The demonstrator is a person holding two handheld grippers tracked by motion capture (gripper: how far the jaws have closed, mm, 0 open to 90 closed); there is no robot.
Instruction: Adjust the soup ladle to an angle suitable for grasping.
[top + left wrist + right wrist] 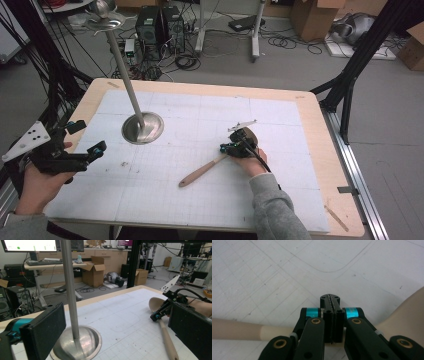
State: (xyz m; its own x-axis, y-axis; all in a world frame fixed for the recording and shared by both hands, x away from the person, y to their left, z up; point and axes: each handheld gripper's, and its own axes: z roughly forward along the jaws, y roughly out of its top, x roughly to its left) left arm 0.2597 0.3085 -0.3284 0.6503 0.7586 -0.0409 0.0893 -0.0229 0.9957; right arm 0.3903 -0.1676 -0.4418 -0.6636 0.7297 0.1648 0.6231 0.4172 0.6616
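left tongs [98, 148]: far left edge of worktop [310, 107], held up in left hand [37, 187], jaws spread wide, gripping nothing; pads [47, 327] well apart in left gripper view
grey plate [27, 140]: on top of left tongs, dotted, tilted
metal stand [142, 127]: round dished base on white grid mat [200, 195], left of centre; thin pole rising and leaning toward top left, small dish at top; just ahead of left tongs, apart from them
wooden spoon [200, 172]: flat on mat, centre-right; handle end pointing lower left, bowl end under right tongs; handle [234, 328] and pale bowl [407, 315] on either side of tongs in right gripper view
right tongs [229, 148]: over spoon neck, held by right hand [252, 160]; jaws clenched together, pressed face to face, nothing between tips; cannot tell if touching spoon
sleeve [275, 210]: grey, lower right
floor beyond: cables, computer towers, boxes
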